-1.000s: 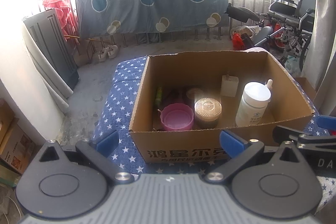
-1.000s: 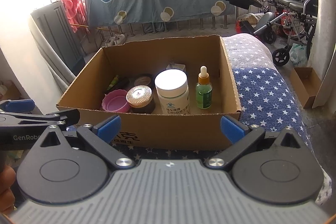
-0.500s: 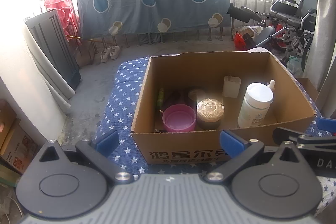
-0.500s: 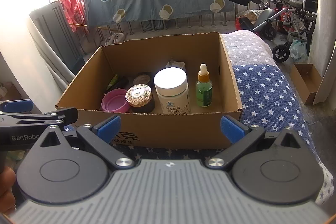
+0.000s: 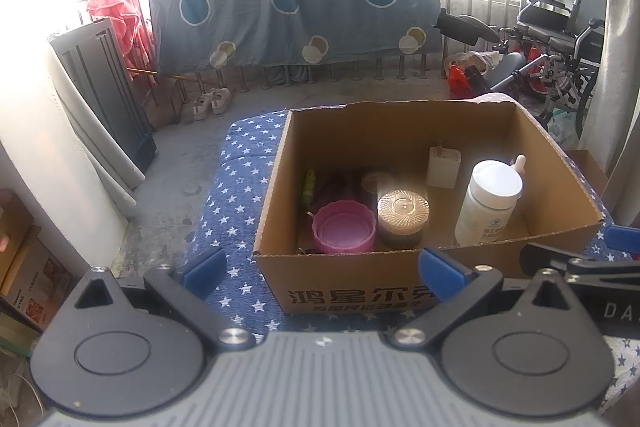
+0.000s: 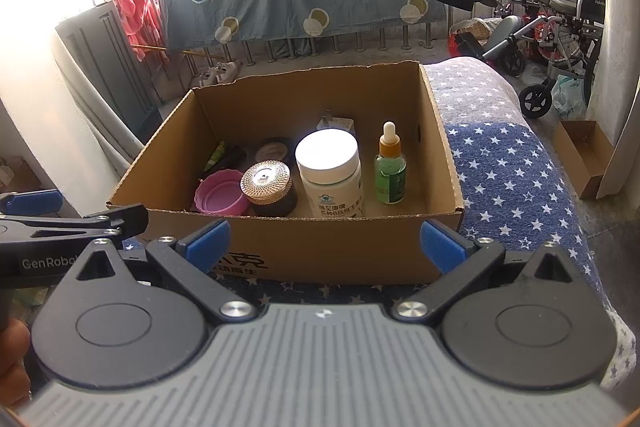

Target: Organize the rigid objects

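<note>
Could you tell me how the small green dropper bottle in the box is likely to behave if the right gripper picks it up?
The green dropper bottle stands tall and narrow, so a sideways nudge would probably tip it. Its body looks smooth and glossy, so it may slip between the pads. It appears rigid, possibly glass; a gentle grip seems wise. The right gripper is open outside the cardboard box.

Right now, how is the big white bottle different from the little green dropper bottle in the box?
The white plastic bottle with the wide white cap is fat and solid-coloured, while the see-through green dropper bottle is slim. The white bottle's cap is broad and flat; the dropper bottle ends in an orange collar and a narrow white bulb. Both stand upright side by side inside the cardboard box.
</note>
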`<state>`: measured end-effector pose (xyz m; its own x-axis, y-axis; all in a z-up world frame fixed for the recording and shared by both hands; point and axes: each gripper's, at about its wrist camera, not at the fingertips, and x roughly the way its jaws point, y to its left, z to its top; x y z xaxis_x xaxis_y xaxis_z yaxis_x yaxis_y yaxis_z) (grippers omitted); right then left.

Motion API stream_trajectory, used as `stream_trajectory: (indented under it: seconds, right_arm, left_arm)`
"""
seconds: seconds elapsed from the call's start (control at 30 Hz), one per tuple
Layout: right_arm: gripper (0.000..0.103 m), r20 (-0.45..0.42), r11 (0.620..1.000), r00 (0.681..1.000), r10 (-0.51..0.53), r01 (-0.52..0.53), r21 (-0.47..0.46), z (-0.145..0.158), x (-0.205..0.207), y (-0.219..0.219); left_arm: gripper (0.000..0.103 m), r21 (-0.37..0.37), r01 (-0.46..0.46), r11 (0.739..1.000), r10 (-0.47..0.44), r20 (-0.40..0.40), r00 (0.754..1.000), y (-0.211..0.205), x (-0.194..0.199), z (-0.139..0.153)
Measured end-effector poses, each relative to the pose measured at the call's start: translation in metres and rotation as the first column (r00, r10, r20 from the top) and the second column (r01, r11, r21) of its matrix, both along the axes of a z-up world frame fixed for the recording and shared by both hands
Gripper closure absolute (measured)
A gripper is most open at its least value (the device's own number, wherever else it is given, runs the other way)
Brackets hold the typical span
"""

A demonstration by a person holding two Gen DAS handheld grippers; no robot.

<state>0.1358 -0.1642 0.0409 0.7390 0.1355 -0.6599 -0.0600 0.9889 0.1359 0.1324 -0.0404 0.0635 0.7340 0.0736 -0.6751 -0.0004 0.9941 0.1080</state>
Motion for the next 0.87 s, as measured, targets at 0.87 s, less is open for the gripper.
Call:
stream_trajectory:
  seconds: [0.87]
  right_arm:
    - [0.001, 0.002, 1.000, 1.000, 0.000, 0.000, 0.000, 0.0019, 0.0008, 0.0008]
  left_arm:
    - [0.001, 0.001, -0.004, 1.000, 0.004, 0.004, 1.000, -0.0008, -0.0012, 0.0010]
